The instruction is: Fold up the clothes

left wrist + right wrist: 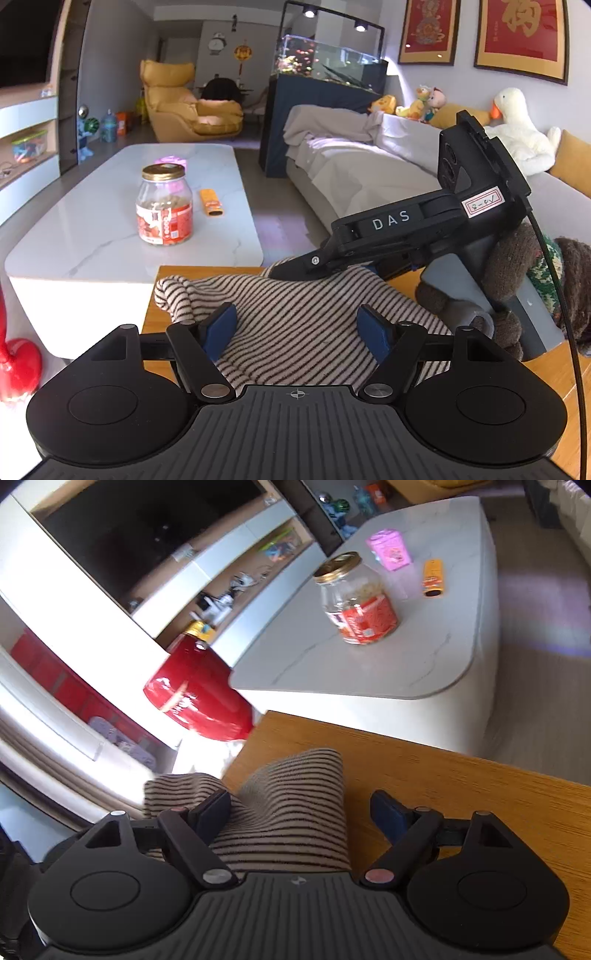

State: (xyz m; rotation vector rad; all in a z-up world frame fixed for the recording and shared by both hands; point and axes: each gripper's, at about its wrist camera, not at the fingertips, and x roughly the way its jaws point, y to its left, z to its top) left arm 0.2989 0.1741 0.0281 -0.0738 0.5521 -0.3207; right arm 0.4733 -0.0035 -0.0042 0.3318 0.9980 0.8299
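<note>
A black-and-white striped garment (295,314) lies rumpled on a wooden table (461,786). My left gripper (295,328) stands open over it, and the cloth spreads flat between its blue pads (219,330) without being pinched. In the left wrist view my right gripper (284,271), held by a hand in a brown knit glove (506,266), reaches in from the right with its tip on the garment's far edge. The right wrist view shows the right gripper (299,812) open. A raised fold of the striped garment (288,812) sits by its left pad (212,812), and the right pad is over bare wood.
Beyond the wooden table stands a white marble coffee table (110,206) with a gold-lidded jar (164,205), an orange packet (211,202) and a pink box (389,550). A red ornament (195,694) stands at the table's left corner. A covered sofa (351,166) lies to the right.
</note>
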